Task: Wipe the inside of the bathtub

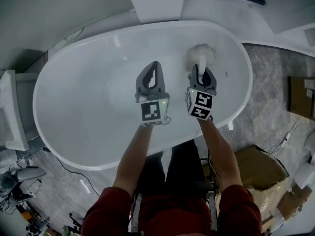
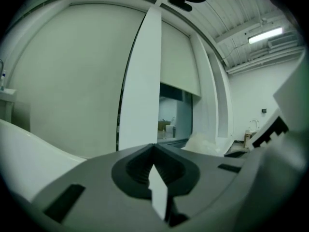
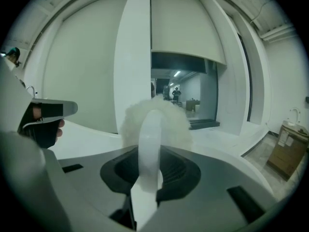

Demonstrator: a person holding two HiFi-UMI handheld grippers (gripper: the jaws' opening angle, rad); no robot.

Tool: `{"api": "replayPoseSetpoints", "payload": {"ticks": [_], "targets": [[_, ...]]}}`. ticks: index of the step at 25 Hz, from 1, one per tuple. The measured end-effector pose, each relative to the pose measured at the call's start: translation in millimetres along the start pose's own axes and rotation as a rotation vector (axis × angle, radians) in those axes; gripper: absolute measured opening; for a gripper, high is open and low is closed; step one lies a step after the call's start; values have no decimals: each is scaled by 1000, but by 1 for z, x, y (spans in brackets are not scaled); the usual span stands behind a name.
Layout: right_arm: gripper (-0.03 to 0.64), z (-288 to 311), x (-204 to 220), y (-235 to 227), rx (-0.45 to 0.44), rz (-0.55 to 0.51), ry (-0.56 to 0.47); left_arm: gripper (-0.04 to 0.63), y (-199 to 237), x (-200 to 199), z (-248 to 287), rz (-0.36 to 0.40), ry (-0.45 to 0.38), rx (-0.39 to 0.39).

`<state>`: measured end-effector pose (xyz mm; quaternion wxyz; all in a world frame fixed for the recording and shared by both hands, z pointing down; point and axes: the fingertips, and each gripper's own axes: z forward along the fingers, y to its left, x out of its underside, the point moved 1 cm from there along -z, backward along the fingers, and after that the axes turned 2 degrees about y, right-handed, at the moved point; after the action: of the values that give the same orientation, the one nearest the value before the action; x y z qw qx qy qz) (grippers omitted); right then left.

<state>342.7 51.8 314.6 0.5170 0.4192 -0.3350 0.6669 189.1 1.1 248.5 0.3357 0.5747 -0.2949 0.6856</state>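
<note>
Bathtub scene: one white oval bathtub [image 1: 64,77], two hand-held grippers, one fluffy white brush [image 1: 201,54].

Both grippers reach past the near rim and sit over the basin, side by side but apart, each carrying one marker cube. The left gripper [image 1: 155,67] is over the middle of the tub floor, its jaws pressed together tip to tip with nothing between them. The right gripper [image 1: 200,72] is clamped on the brush's white handle [image 3: 148,144]. The brush's fluffy head sticks out beyond the fingertips, over the inside of the tub toward its far right wall. Whether the head touches the surface cannot be told. One cardboard box [image 1: 261,173] stands on the floor outside the tub, to the right.
</note>
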Motion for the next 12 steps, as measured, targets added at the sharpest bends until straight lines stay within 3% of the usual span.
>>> {"api": "replayPoseSetpoints", "payload": {"ticks": [12], "targets": [[91,-88,-68,97,-45,2,-57,15,57,-60,-117,-36,19,-39]]}}
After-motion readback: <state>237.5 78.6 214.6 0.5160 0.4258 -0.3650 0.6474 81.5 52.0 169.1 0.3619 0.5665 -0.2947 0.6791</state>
